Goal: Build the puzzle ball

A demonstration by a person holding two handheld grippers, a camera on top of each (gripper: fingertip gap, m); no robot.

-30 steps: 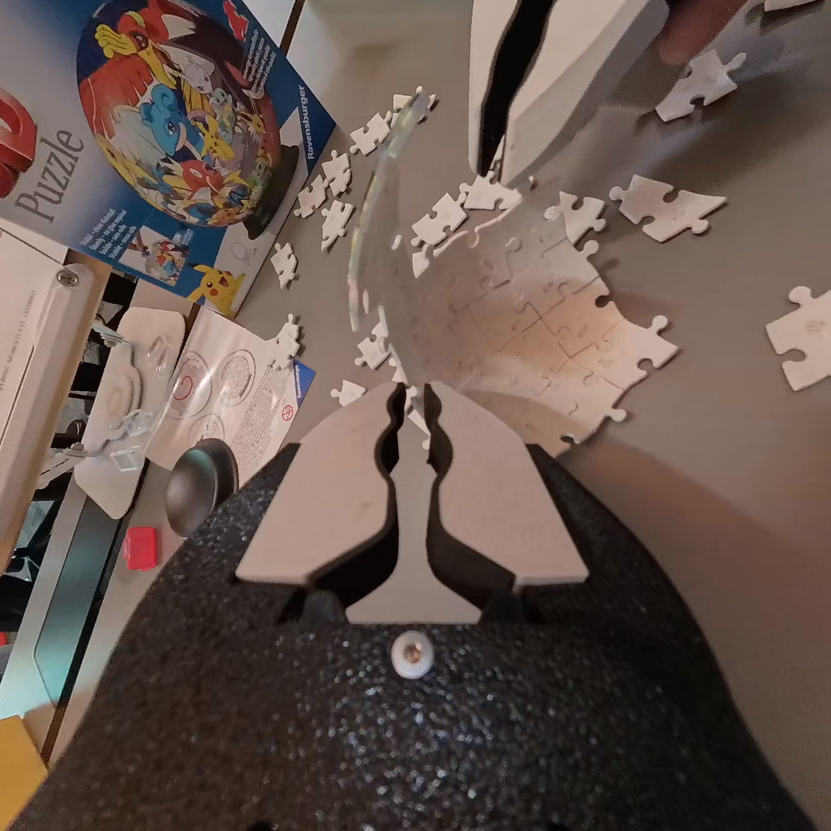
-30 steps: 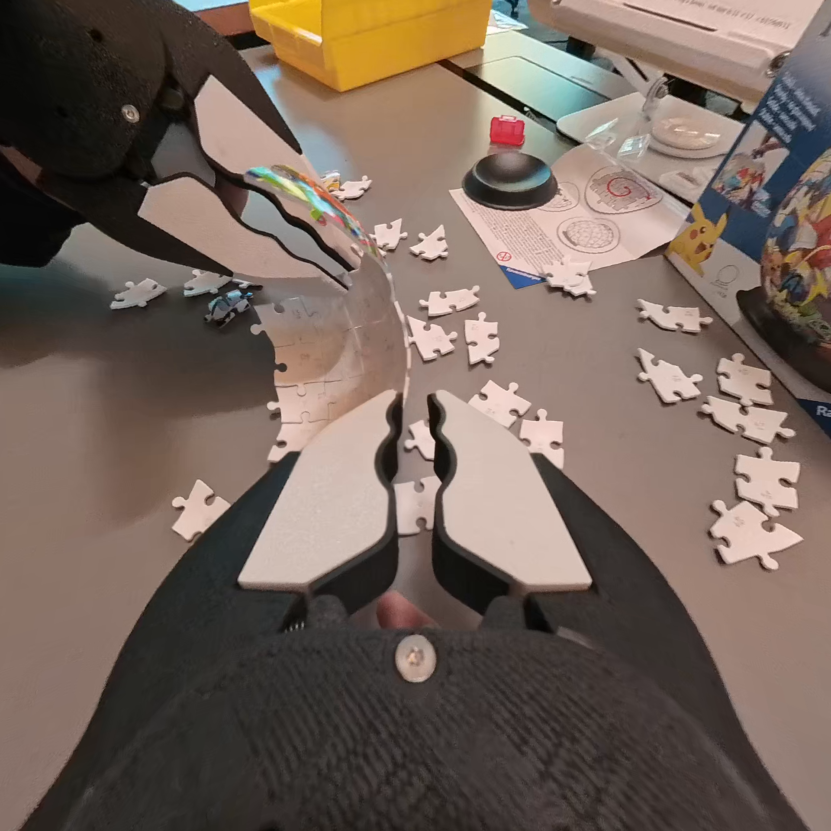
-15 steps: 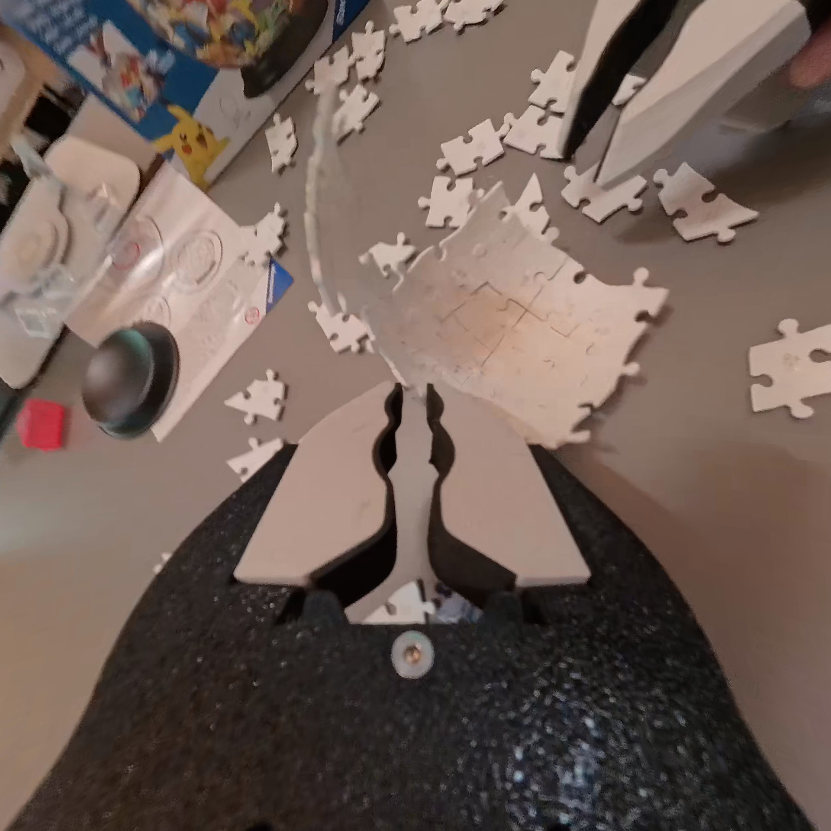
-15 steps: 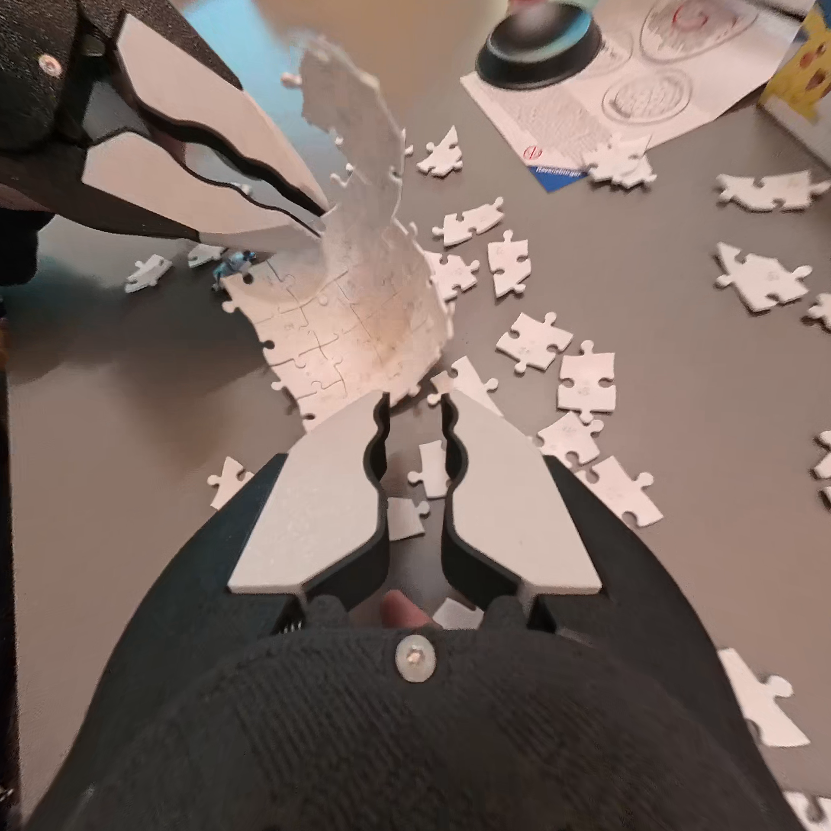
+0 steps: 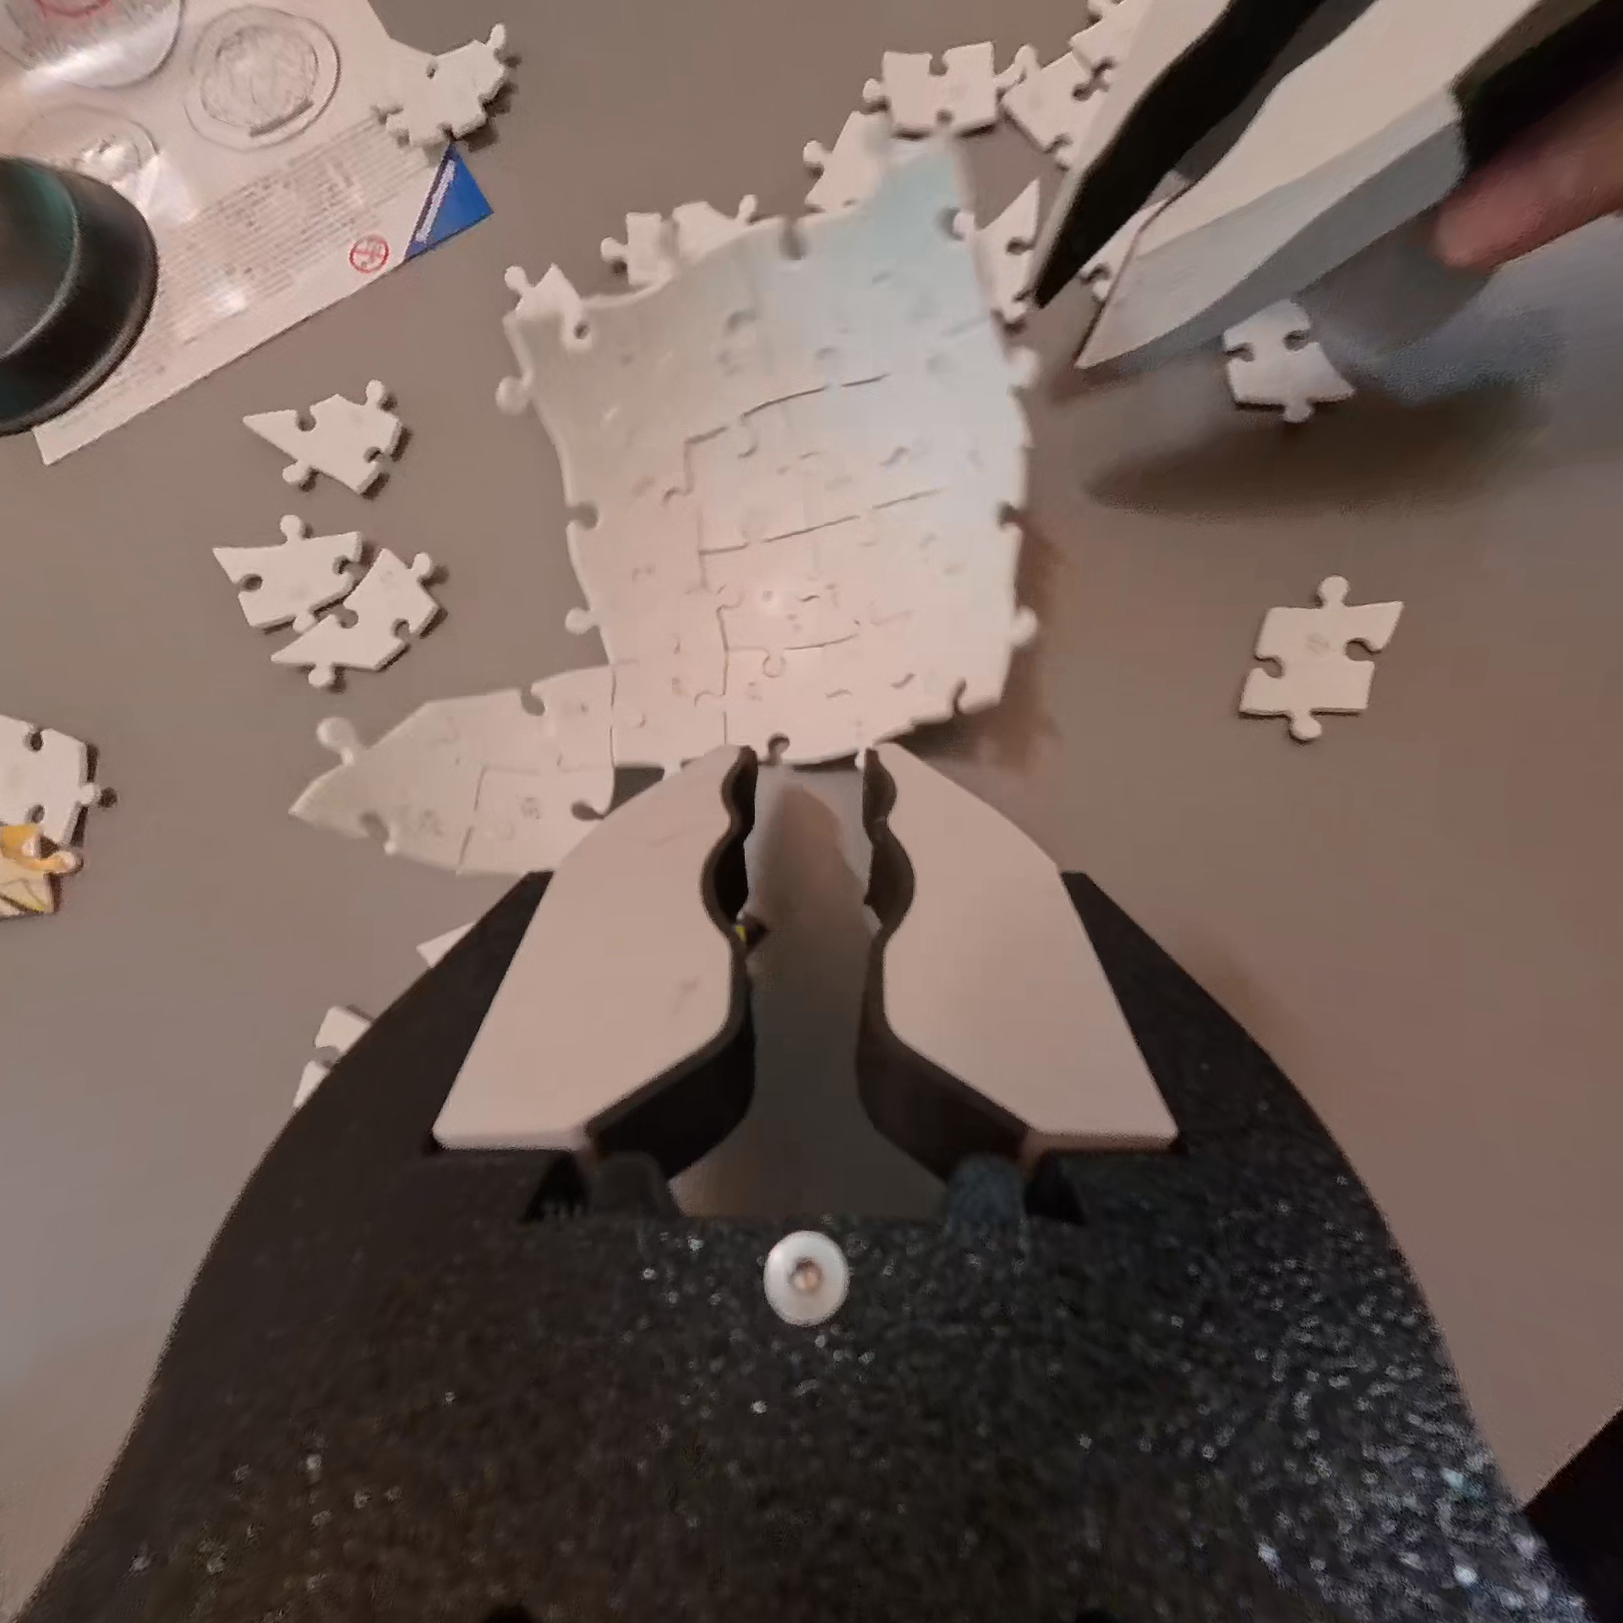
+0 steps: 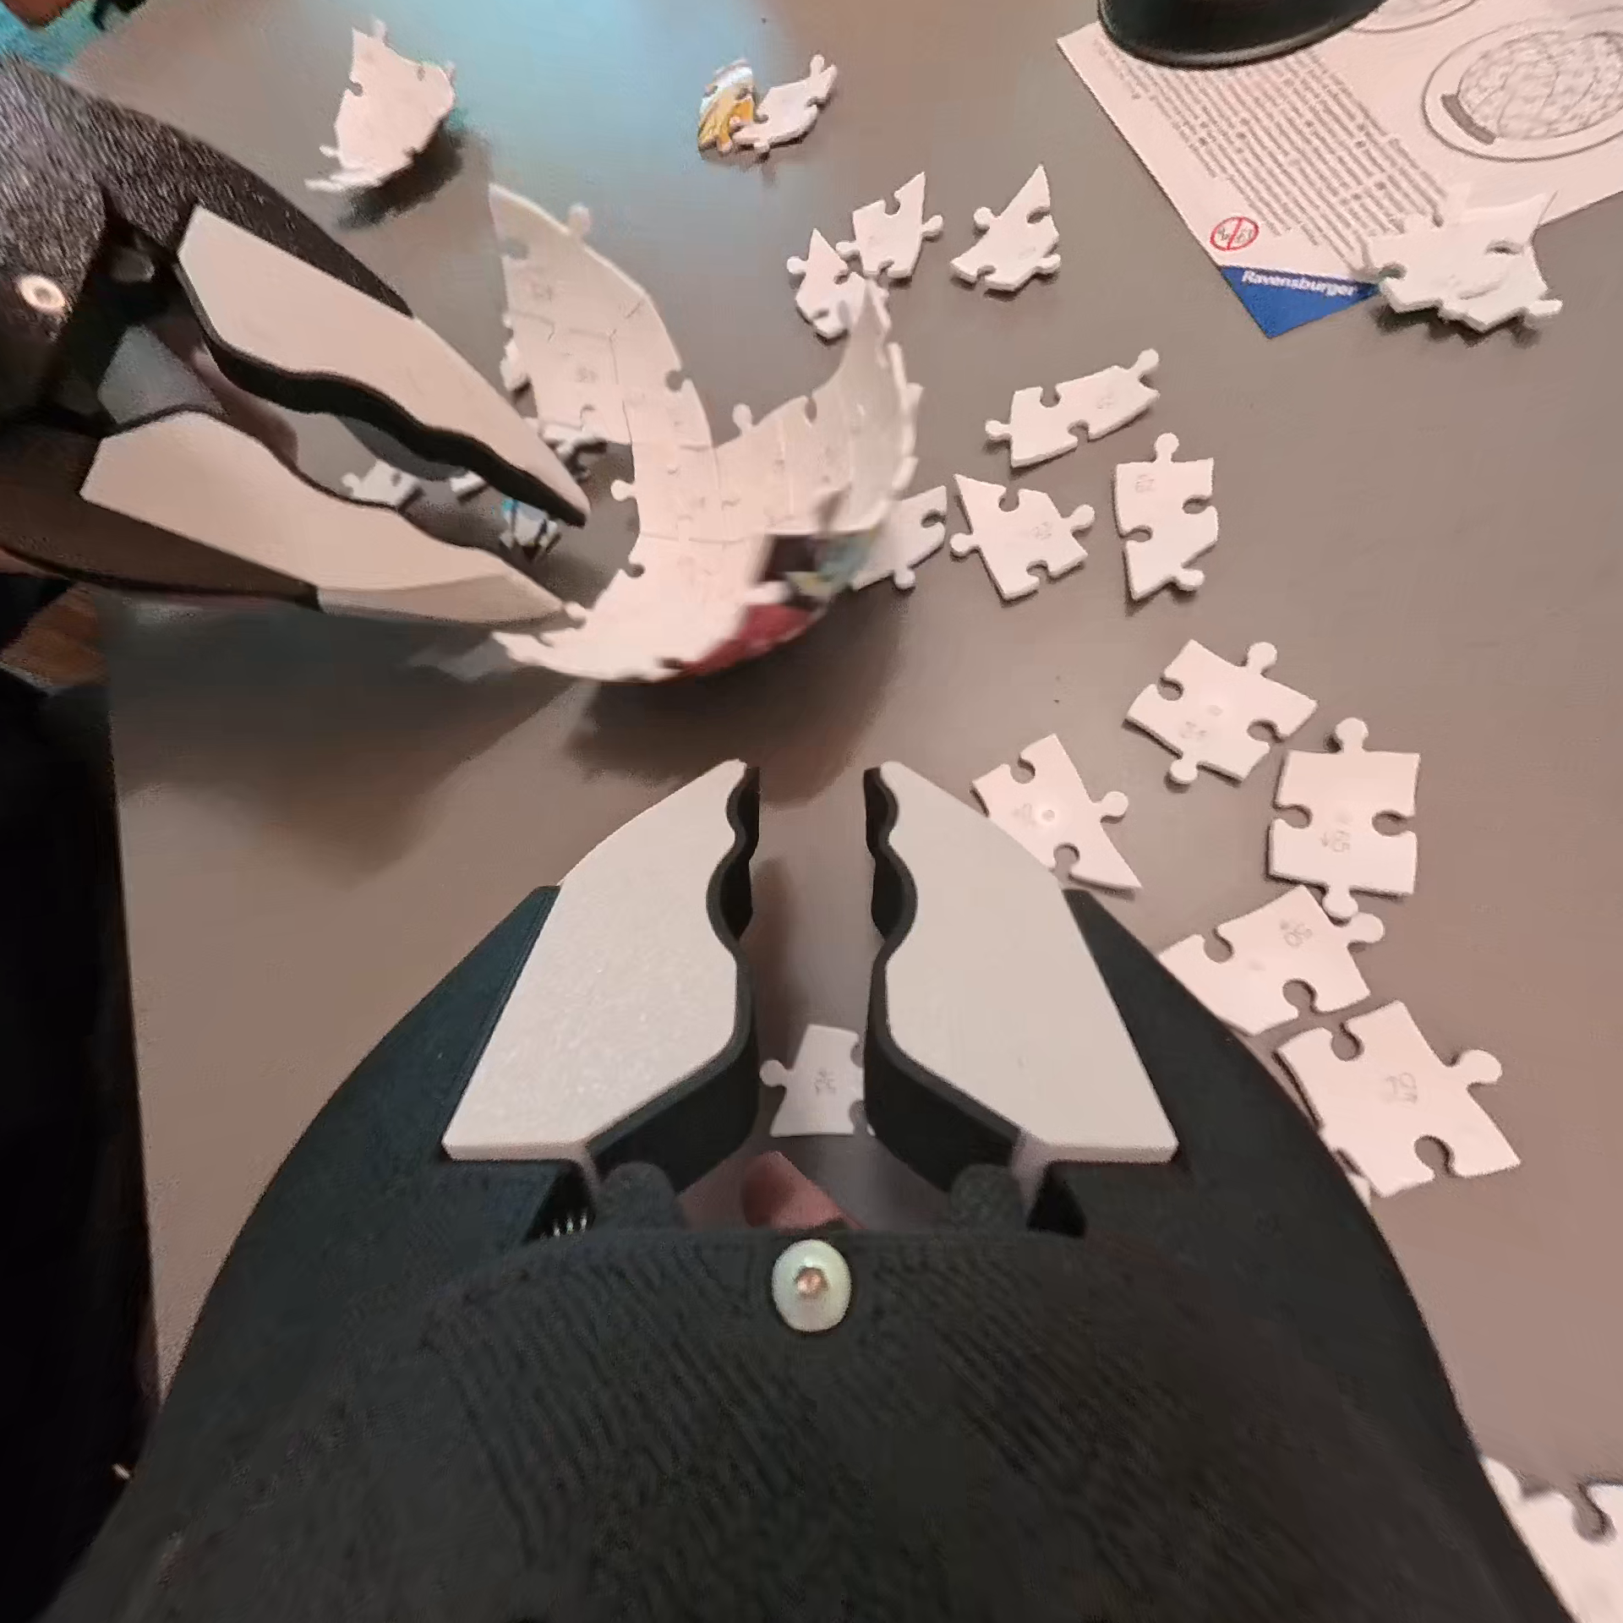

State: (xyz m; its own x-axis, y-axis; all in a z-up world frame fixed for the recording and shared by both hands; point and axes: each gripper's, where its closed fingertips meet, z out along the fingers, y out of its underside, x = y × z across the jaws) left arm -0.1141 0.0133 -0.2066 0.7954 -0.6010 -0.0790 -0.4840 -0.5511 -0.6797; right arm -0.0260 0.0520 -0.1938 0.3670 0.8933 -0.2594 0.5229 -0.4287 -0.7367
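The part-built puzzle ball shell (image 5: 790, 527) lies on the grey table (image 5: 1317, 966) as a curved bowl, white inside up; its coloured outside shows at the rim in the right wrist view (image 6: 703, 492). My left gripper (image 5: 810, 764) is open and empty, its tips just short of the shell's near edge; in the right wrist view (image 6: 566, 562) it sits at the shell's left side. My right gripper (image 6: 810, 782) is open and empty, a short way back from the shell; in the left wrist view (image 5: 1080, 325) it is at the shell's far right corner.
Several loose white puzzle pieces (image 6: 1027, 527) lie right of the shell, and more lie around it (image 5: 1317, 659). A printed instruction sheet (image 5: 263, 193) with a black round stand (image 5: 53, 290) on it lies at the far left. A colour-side-up piece (image 5: 26, 861) lies at the left edge. Left tips to right tips: about 10 cm. The colour-side-up piece (image 5: 26, 861) sits 20 cm or so from the ends of my left fingers. It is also in sight in the right wrist view (image 6: 725, 122).
My left gripper brought the shell down from upright onto the table and opened, letting it go. My right gripper drew back from the shell's edge.
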